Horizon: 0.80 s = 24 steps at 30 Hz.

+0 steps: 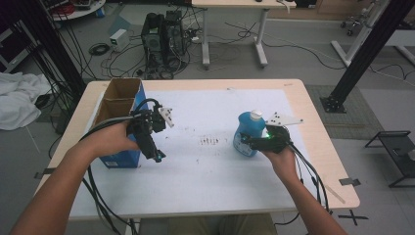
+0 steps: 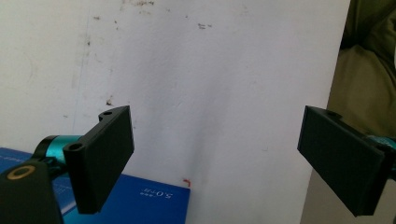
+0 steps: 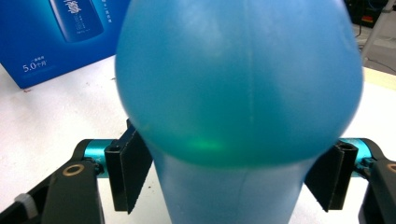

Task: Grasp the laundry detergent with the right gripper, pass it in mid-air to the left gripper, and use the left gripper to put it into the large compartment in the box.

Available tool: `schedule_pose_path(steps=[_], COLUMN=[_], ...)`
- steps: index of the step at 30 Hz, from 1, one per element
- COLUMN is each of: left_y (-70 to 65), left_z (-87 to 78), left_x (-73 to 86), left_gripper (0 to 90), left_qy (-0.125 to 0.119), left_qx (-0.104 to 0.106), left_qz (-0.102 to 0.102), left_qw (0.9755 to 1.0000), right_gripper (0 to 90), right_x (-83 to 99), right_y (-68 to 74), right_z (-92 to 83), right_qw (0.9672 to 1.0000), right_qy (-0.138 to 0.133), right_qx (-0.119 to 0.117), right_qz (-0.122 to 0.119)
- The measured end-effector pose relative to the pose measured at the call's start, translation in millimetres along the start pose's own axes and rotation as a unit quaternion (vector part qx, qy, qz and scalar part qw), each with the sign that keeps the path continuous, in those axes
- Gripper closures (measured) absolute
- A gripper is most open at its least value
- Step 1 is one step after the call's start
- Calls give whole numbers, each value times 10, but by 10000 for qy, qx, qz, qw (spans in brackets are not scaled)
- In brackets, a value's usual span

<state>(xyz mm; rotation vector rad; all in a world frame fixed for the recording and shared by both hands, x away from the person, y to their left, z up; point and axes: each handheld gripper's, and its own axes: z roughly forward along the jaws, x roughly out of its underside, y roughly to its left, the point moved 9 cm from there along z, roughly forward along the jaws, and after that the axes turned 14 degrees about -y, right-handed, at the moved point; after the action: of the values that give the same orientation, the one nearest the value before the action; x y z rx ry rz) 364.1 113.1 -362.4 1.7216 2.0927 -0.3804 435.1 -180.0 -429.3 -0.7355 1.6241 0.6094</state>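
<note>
one blue bottle (image 1: pixel 246 134) upright on desk (image 1: pixel 205 171), right of centre. one open blue box (image 1: pixel 121 122) at left edge. right gripper (image 1: pixel 249 142) reaches level from right, jaws clamping bottle. left gripper (image 1: pixel 157 155) tilted downward beside box, jaws wide, empty.

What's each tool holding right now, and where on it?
The right tool grips the blue bottle across its lower body, one jaw on each side. The left tool is open and holds nothing.
</note>
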Motion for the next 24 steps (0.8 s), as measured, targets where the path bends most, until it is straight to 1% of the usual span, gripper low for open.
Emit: schedule_pose_path(steps=[2, 4, 6, 7, 8, 9, 10, 11, 14, 15, 16, 19, 22, 24], left_y=[0, -1, 2, 1, 3, 6, 6, 4, 5, 2, 1, -1, -1, 0], left_z=[-3, -1, -6, -2, -9, -13, -13, -11, -12, -8, -2, 3, 5, 7], left_x=[0, -1, -3, -6, -3, -2, -2, -3, -2, -4, -7, -7, -10, -12], left_gripper=[107, 107, 107, 107, 107, 107, 107, 107, 107, 107, 107, 107, 107, 107], left_qy=[12, 8, 29, -2, 37, 52, 51, 39, 51, 32, 2, 7, -1, -10], left_qx=[-4, -1, 7, -2, -11, -24, -20, -8, -21, 0, 5, 22, 17, -5], left_qz=[2, 5, 31, 19, 26, 35, 35, 29, 31, 19, 9, 12, -7, 3], left_qw=[10000, 10000, 10000, 10000, 10000, 10000, 10000, 10000, 10000, 10000, 10000, 10000, 10000, 10000], right_gripper=[249, 281, 286, 293, 318, 325, 325, 325, 333, 337, 351, 404, 415, 419], right_x=[2, -3, -3, 0, 0, 0, -3, -10, -6, -1, -2, -15, -22, -24], right_y=[-1, -2, -2, -1, -2, -3, -4, 2, 3, -4, 2, 17, 16, 15], right_z=[2, 5, 6, 3, 2, -4, -6, -3, -1, 0, -2, -8, -9, -6], right_qw=[10000, 10000, 10000, 10000, 10000, 10000, 10000, 10000, 10000, 10000, 10000, 9999, 9999, 9998], right_qy=[2, -31, -36, -6, -15, -6, -10, -41, -32, -20, -20, -56, -86, -114], right_qx=[14, 5, 2, 9, 5, -8, -1, 1, 4, -20, 5, -47, -38, -7], right_qz=[9, -35, -43, -26, -22, -57, -52, 3, 9, -77, -52, -88, -115, -177])
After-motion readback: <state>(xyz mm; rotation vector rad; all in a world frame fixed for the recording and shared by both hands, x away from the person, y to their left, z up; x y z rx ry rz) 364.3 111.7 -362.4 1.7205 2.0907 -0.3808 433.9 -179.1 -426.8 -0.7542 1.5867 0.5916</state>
